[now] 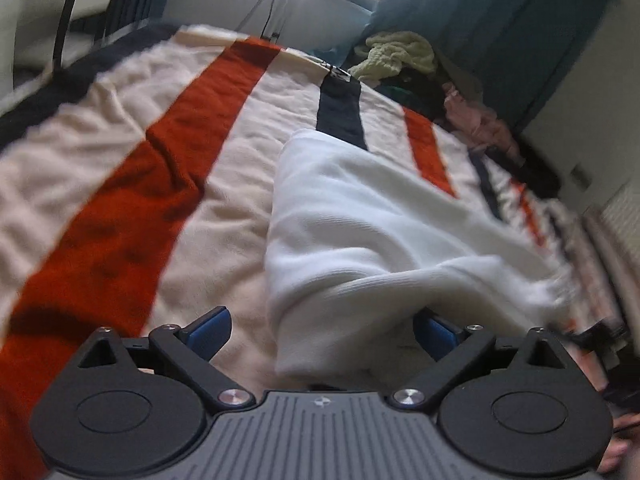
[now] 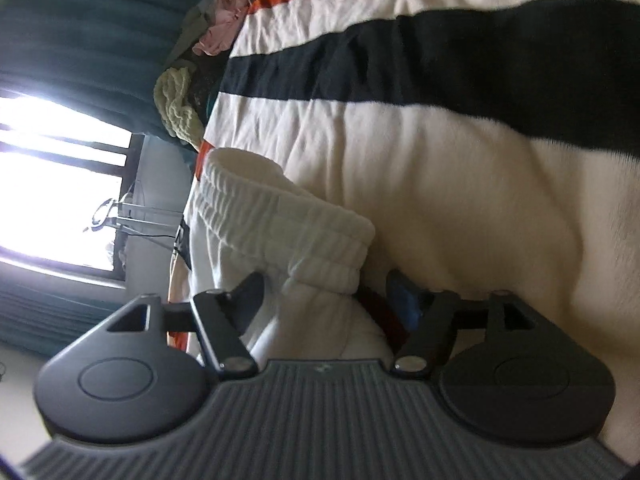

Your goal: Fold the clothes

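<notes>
Your left gripper (image 1: 320, 330) stands with its jaws spread; the white garment (image 1: 360, 240) drapes over and hides most of the right blue pad, so you cannot tell whether that pad presses the cloth, and nothing is pinched between the two. Motion blur smears the garment's right edge and the bedside beyond it. In the right wrist view, which is rolled on its side, your right gripper (image 2: 326, 292) also has its jaws parted, with the garment's ribbed elastic waistband (image 2: 288, 220) lying between the fingers, not clamped; the garment's lower part is cut off behind the gripper body.

The surface is a bed covered by a cream blanket (image 1: 240, 184) with broad orange and navy stripes. At its far right corner sits a heap of unfolded clothes (image 1: 400, 56), a pale green knit on top. Teal curtains (image 1: 480, 20) and a bright barred window (image 2: 52, 184) close the room behind.

The garment lies right of the blanket's centre, its long axis running from near to far.
</notes>
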A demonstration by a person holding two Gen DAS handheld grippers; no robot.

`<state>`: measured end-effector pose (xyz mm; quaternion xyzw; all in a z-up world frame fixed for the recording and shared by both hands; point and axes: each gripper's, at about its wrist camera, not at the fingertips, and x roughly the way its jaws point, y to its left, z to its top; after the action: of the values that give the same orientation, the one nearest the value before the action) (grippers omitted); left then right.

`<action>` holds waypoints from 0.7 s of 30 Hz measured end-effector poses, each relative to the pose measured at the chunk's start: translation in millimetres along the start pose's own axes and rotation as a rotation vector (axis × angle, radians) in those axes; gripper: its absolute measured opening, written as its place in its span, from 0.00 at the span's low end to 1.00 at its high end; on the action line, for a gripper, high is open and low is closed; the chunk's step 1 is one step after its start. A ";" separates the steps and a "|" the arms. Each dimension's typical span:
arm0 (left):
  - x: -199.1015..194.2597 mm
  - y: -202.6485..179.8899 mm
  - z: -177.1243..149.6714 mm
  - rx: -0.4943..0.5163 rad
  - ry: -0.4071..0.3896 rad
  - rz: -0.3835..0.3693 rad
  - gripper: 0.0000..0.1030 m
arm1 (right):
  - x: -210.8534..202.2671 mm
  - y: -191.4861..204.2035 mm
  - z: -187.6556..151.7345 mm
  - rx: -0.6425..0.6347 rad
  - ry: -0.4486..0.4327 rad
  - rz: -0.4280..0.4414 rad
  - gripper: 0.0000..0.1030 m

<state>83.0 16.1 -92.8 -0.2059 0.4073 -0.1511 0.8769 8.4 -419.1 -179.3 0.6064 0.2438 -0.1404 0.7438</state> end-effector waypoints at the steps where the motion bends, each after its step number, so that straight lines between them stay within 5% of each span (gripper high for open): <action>1: -2.7 4.8 1.3 -0.044 0.002 -0.037 0.96 | 2.0 1.6 -1.3 -0.007 0.026 0.016 0.68; 5: -8.2 13.6 7.3 -0.133 -0.019 -0.140 0.97 | 11.4 24.5 -7.2 -0.114 0.107 0.099 0.71; 14: 25.3 36.1 15.5 -0.287 -0.008 -0.154 0.97 | 29.2 11.5 -11.1 -0.096 0.106 0.013 0.72; 21: 45.3 42.2 16.3 -0.312 0.011 -0.187 0.79 | 39.0 31.1 -21.2 -0.194 0.197 0.074 0.83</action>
<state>127.9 37.1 -133.3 -0.3754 0.4095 -0.1682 0.8143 52.9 -388.2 -177.3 0.5510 0.3055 -0.0282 0.7760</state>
